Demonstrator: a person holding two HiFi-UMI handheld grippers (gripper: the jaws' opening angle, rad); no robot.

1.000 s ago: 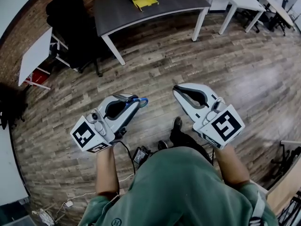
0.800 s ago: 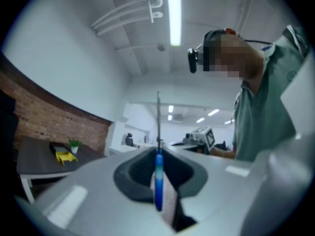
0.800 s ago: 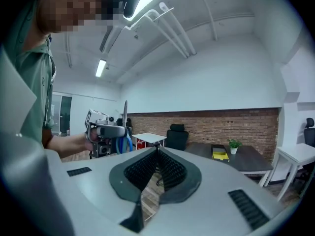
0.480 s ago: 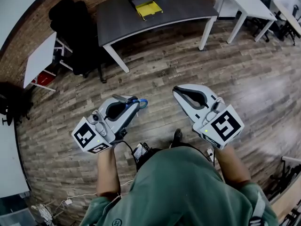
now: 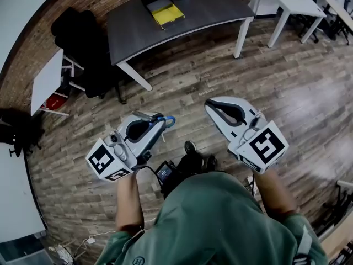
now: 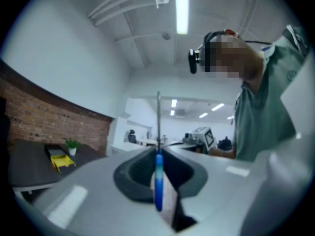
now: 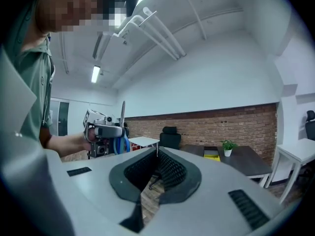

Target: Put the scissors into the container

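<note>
Blue-handled scissors [image 5: 167, 120] are clamped in the narrowly set left claw [image 5: 156, 117], blade upright, handle loop at the tips. Over the last second a shoe [image 5: 190, 148] has swung forward and the dark tabletop [image 5: 209, 7] has drawn nearer, so the carry appears to be under way. The yellow container [image 5: 167, 14] on it lies well apart from both claws. The right claw [image 5: 213, 102] is closed and empty.

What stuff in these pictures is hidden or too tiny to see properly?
- The scissors: head view shows only a blue handle loop; the left tool covers the rest.
- The yellow container: too small in every view to see inside.
- The table: far edge cut off by the head view's top.
</note>
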